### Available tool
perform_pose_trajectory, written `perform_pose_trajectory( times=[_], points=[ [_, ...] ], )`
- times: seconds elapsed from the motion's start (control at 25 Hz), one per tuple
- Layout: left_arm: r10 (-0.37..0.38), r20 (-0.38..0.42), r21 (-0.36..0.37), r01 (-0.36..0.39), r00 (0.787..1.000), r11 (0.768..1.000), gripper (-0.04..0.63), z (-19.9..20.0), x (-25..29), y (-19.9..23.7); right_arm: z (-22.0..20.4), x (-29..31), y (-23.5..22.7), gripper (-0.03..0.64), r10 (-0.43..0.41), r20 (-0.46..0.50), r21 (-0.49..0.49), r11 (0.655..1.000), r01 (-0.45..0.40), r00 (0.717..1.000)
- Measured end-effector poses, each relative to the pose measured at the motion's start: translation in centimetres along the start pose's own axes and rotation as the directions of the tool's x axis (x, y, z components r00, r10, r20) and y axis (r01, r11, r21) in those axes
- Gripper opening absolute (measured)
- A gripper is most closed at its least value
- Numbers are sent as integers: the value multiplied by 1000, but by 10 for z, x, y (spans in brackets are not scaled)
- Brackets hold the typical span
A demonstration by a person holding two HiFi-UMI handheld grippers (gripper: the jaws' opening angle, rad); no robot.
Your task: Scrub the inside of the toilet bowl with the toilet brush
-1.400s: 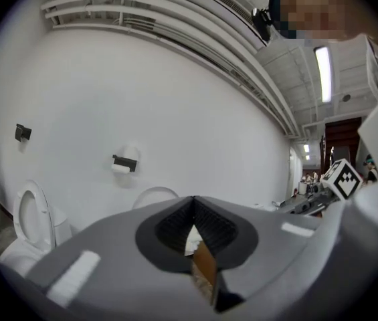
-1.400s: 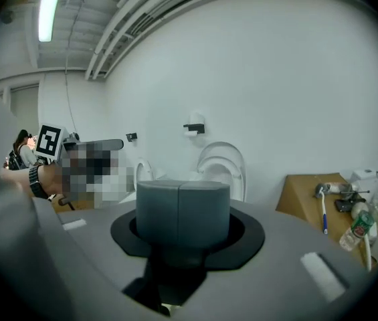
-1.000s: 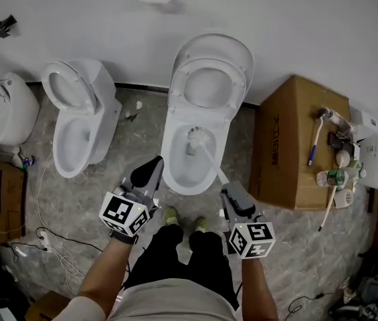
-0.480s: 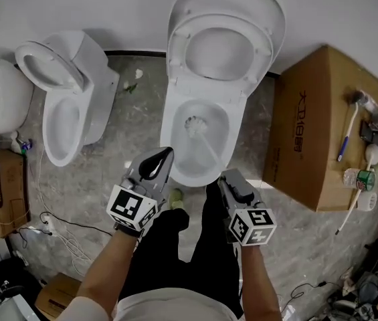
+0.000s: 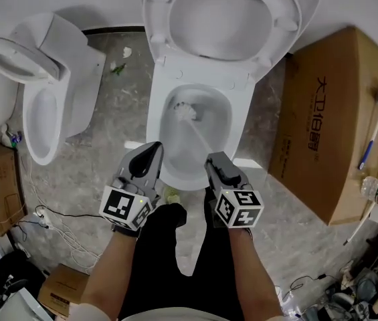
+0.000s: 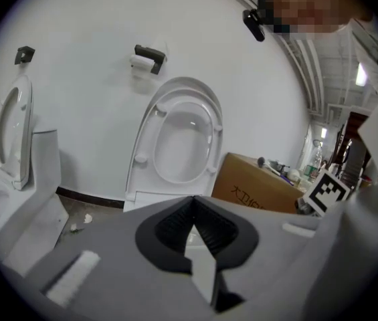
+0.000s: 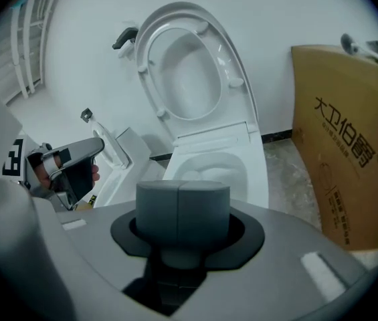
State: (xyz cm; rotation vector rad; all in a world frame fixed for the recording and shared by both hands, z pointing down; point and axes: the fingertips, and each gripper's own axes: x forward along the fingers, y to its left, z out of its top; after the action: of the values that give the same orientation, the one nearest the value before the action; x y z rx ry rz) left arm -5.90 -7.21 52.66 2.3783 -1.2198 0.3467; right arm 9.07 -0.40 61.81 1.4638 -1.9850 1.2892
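The toilet (image 5: 241,116) stands at centre in the head view, its lid (image 5: 229,12) raised against the wall. A cardboard box (image 5: 322,126) stands on the floor just right of it; a second toilet (image 5: 48,85) stands to the left, well apart.

Right gripper (image 5: 213,159): positioned over the near rim of the bowl (image 5: 212,112). Fingers are pressed together on the lower end of the brush (image 5: 195,134). The handle emerges from the fingertips and slopes forward and left, down into the bowl. The bristle head rests against the rear left inner wall, well ahead of the fingers. In the right gripper view the closed fingers cover the handle.

Left gripper (image 5: 154,149): positioned beside the near left edge of the rim. Fingertips meet, with nothing between them. It is clear of the brush.
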Motion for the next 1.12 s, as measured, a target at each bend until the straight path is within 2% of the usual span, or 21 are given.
perform_pose_trajectory(
  times=[0.28, 0.44, 0.8, 0.92, 1.12],
  points=[
    [-11, -23, 9, 12, 1000, 1000, 6, -39, 37, 10, -13, 48, -20, 164, 35, -10, 54, 998, -34, 999],
    [-3, -26, -11, 3, 1000, 1000, 6, -54, 47, 16, -12, 67, -29, 165, 38, 0, 75, 996, -38, 999],
    [10, -32, -8, -10, 999, 1000, 6, -70, 51, 30, -18, 109, -43, 165, 131, 23, 213, 968, -133, 991],
    [10, -36, 12, -10, 999, 1000, 6, -72, 51, 32, -20, 111, -45, 166, 171, 4, 212, 963, -168, 985],
    [25, -42, -27, -26, 999, 999, 6, -78, 47, 36, -23, 106, -44, 166, 217, -62, 161, 965, -205, 974]
  ],
)
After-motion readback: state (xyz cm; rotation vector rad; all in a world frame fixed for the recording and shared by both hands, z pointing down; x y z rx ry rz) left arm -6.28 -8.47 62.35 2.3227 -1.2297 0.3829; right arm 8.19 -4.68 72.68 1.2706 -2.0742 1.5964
